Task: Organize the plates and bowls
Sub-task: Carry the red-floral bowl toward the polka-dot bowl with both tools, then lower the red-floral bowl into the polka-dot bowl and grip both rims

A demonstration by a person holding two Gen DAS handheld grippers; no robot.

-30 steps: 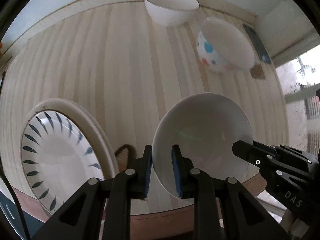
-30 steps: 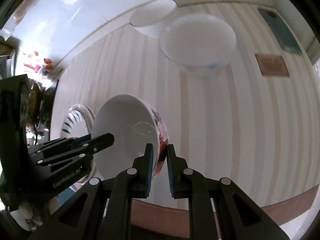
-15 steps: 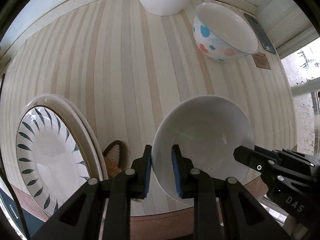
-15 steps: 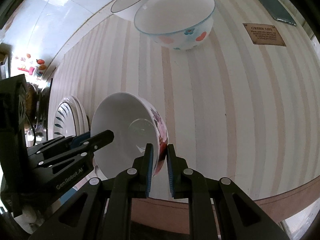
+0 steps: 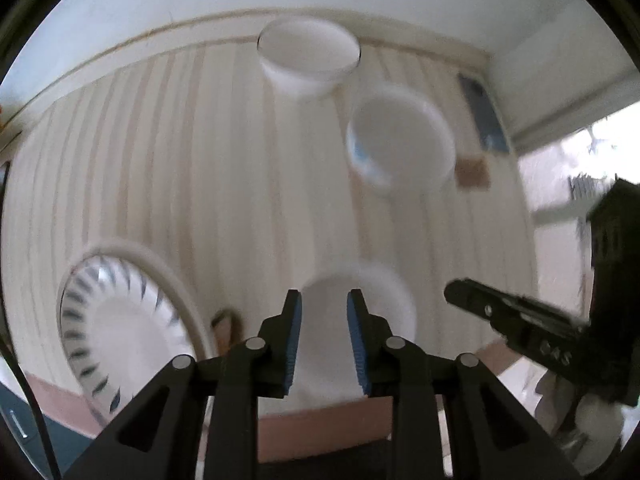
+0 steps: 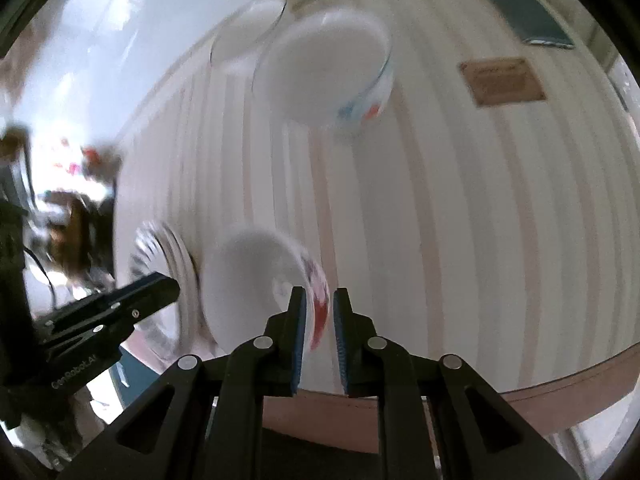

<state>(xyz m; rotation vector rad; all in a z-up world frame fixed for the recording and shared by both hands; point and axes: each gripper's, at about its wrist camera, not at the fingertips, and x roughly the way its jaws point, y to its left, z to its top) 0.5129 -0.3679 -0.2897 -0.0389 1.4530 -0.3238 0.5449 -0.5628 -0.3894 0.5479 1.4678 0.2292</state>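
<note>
A white bowl with red flowers on its side (image 5: 380, 300) stands near the front of the striped table (image 5: 200, 160). My left gripper (image 5: 324, 300) hovers over its near rim, jaws opening, pads off the rim. My right gripper (image 6: 320, 300) straddles the flowered rim (image 6: 318, 300), jaws opening, with a gap beside the right pad. Left of this bowl, a blue-leaf plate (image 5: 116, 320) lies on a larger cream plate. A dotted bowl (image 5: 400, 140) and a plain white bowl (image 5: 308, 56) stand at the back. Both views are blurred.
A phone (image 6: 520, 8) and a brown label (image 6: 502, 82) lie at the table's far right. A small brown object (image 5: 228, 324) sits between the plates and the flowered bowl. The table's brown front edge (image 6: 560, 392) runs just below the grippers. A wall borders the back.
Both grippers' jaws have widened off the flowered bowl's rim. The left gripper has pulled up and away, so the bowl looks smaller. The right view has shifted and rolled slightly.
</note>
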